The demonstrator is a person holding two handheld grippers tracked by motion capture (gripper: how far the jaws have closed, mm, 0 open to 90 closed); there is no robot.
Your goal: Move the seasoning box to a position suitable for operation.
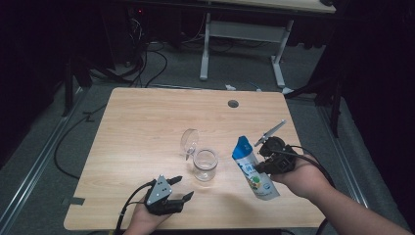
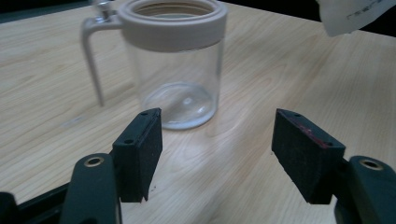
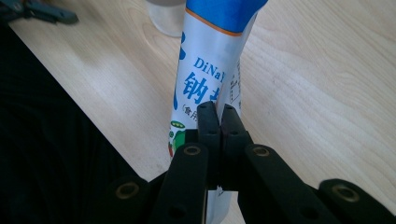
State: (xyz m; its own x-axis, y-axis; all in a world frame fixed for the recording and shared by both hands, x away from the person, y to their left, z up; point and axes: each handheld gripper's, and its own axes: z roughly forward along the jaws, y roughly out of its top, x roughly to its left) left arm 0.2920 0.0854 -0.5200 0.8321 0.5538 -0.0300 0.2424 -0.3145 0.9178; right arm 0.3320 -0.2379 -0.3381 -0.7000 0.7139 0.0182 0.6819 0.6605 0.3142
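Note:
A clear glass jar (image 1: 205, 165) with a pale collar stands upright near the middle of the wooden table (image 1: 147, 122). Its hinged lid (image 1: 190, 141) is swung open behind it. My left gripper (image 1: 183, 187) is low at the front edge, a short way to the jar's left. In the left gripper view the jaws of this gripper (image 2: 217, 140) stand wide open with nothing between them, and the jar (image 2: 175, 60) is just ahead. My right gripper (image 1: 262, 161) is shut on a white and blue pouch (image 1: 254, 169), held upright to the right of the jar. The right gripper view shows its jaws (image 3: 218, 112) pinching the pouch (image 3: 210, 60).
A round cable hole (image 1: 233, 104) sits near the table's far edge. Beyond the table stands another desk on white legs (image 1: 205, 49), with cables (image 1: 147, 63) on the floor. A thin metal rod (image 1: 271, 131) sticks up from the right gripper.

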